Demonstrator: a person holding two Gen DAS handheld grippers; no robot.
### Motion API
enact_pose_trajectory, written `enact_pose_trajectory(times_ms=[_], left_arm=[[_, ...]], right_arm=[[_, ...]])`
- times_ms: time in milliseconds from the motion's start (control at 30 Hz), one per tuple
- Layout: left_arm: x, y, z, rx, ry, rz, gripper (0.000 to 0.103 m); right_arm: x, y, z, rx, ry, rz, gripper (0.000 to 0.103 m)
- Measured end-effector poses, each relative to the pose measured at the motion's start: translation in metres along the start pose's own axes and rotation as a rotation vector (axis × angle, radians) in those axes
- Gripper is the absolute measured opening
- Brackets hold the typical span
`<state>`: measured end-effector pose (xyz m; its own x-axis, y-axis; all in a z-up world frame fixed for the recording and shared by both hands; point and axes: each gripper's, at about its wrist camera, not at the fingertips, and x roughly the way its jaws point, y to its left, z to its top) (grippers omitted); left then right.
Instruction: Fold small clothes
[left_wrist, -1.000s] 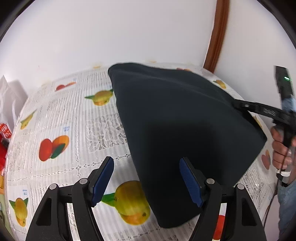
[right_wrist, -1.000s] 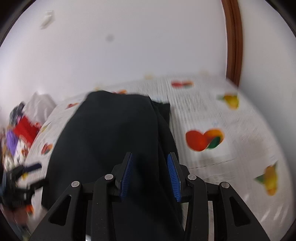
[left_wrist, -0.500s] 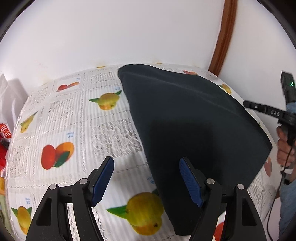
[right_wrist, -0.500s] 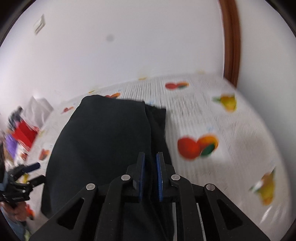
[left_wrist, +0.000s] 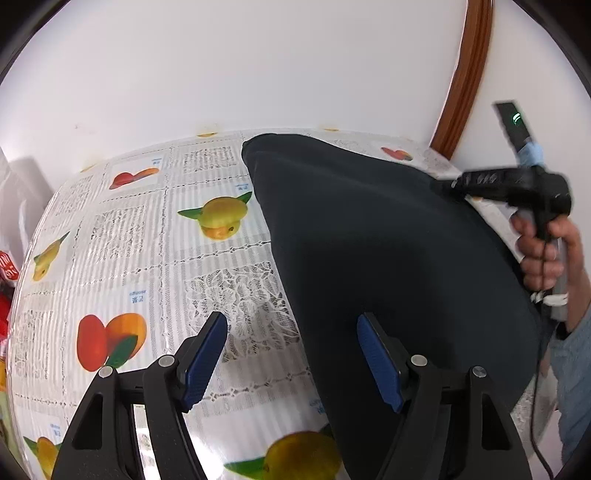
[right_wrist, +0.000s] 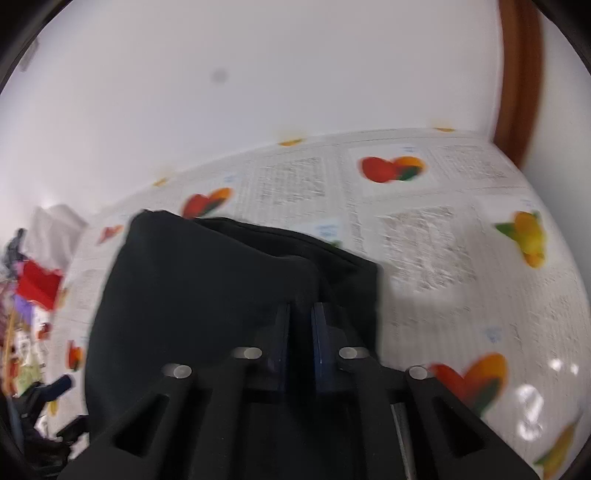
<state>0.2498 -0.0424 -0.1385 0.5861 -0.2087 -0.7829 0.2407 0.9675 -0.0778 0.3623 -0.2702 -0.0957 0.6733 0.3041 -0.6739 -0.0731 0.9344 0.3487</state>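
A dark navy garment (left_wrist: 369, 240) lies spread on the fruit-print tablecloth (left_wrist: 129, 240). My left gripper (left_wrist: 291, 354) hovers open over its near left edge, one pad above the cloth and the other above bare tablecloth, with nothing gripped. A hand (left_wrist: 543, 254) brings my right gripper (left_wrist: 448, 184) to the garment's far right edge. In the right wrist view its jaws (right_wrist: 301, 321) are closing, with a bunched fold of the dark garment (right_wrist: 203, 288) pinched between the blue pads. That picture is blurred by motion.
A white wall runs behind the table, with a brown wooden door frame (left_wrist: 465, 74) at the right corner. A heap of mixed clothes, red and white among them (right_wrist: 37, 284), sits at the table's left end. Bare tablecloth (right_wrist: 461, 258) lies to the right of the garment.
The right gripper's pads went from apart to nearly together on the garment's edge, and it moved in over the cloth. The left gripper slid sideways a little, still open.
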Motion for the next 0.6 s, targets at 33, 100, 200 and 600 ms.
enact_pose_trajectory(times_ms=[33, 100, 200, 600], left_arm=[[0.002, 0.001, 0.0, 0.0, 0.004, -0.003, 0.073], [0.003, 0.002, -0.001, 0.0, 0.008, -0.012, 0.073], [0.003, 0.001, 0.001, 0.01, 0.009, -0.013, 0.073], [0.002, 0.001, 0.001, -0.007, 0.014, -0.023, 0.071]], right_arm=[[-0.013, -0.001, -0.001, -0.011, -0.074, 0.036, 0.009], [-0.035, -0.011, -0.005, -0.019, -0.2, 0.083, 0.009], [-0.013, -0.026, -0.005, 0.04, -0.086, 0.07, 0.01], [-0.007, -0.03, 0.003, 0.029, -0.117, 0.027, 0.003]])
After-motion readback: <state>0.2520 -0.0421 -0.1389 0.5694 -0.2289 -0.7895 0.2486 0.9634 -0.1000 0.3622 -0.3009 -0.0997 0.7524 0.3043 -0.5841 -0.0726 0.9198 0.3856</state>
